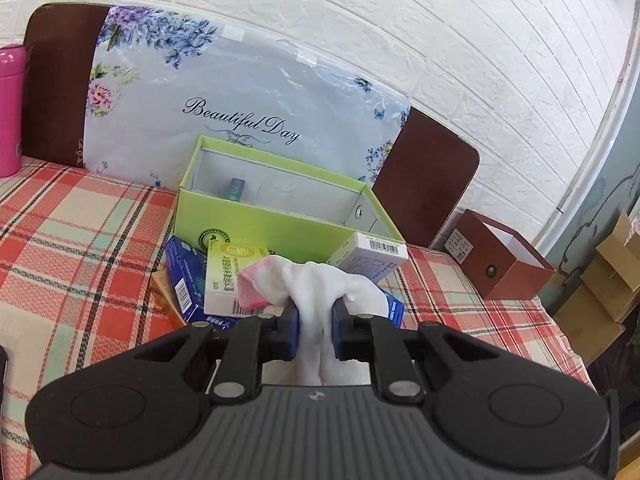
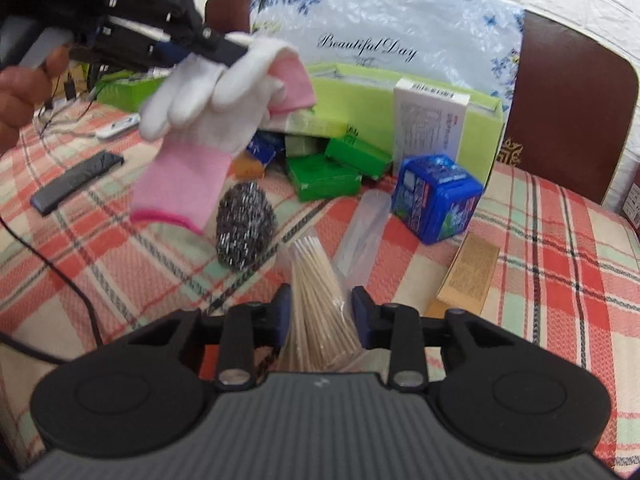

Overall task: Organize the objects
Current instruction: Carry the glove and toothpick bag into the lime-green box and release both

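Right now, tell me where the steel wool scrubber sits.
In the right wrist view, the steel wool scrubber sits left of centre on the plaid tablecloth, just beyond the toothpick bundle, below the raised glove.

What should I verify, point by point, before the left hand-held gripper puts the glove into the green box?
1. Grip on glove: left hand-held gripper is shut on the white glove with pink cuff. Ok.
2. Glove lifted off the table: it hangs in the air in the right wrist view. Ok.
3. Green box open at the top: ok.
4. Room inside: a small carton stands at the back, the rest looks free. Ok.
5. Right hand-held gripper around the bag of toothpicks: whether the grip is firm, cannot tell.
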A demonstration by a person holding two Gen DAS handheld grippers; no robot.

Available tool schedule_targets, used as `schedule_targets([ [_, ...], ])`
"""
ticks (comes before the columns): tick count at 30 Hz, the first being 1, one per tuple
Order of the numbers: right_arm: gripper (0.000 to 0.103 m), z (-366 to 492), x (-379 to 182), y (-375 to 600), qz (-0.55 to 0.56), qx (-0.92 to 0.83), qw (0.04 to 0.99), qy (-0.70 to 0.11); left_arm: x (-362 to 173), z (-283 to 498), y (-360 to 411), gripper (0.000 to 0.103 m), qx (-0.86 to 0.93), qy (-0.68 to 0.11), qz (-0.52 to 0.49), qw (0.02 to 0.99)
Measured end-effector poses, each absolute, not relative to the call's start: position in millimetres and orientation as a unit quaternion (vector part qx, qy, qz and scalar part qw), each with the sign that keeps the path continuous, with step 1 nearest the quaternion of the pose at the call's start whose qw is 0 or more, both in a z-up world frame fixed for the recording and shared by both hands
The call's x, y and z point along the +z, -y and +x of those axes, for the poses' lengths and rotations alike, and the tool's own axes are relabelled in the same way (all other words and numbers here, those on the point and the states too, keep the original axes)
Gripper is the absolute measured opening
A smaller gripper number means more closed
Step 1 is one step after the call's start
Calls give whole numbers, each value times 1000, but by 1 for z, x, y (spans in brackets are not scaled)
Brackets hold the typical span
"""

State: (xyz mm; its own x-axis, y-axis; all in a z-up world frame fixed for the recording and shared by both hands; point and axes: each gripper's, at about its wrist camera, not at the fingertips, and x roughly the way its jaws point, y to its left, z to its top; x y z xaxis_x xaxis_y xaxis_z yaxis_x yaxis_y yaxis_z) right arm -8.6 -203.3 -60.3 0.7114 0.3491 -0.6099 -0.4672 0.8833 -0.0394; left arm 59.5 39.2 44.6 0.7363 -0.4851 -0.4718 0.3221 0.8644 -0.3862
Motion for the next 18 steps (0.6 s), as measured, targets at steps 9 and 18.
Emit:
schedule_targets([
  [9, 30, 11, -6, 227, -15, 221, 946, -239, 85, 72, -29, 15, -241, -242, -130, 931],
  [18, 30, 67, 50, 239, 16, 199, 965, -173, 131, 117, -10, 15, -249, -186, -126, 942],
])
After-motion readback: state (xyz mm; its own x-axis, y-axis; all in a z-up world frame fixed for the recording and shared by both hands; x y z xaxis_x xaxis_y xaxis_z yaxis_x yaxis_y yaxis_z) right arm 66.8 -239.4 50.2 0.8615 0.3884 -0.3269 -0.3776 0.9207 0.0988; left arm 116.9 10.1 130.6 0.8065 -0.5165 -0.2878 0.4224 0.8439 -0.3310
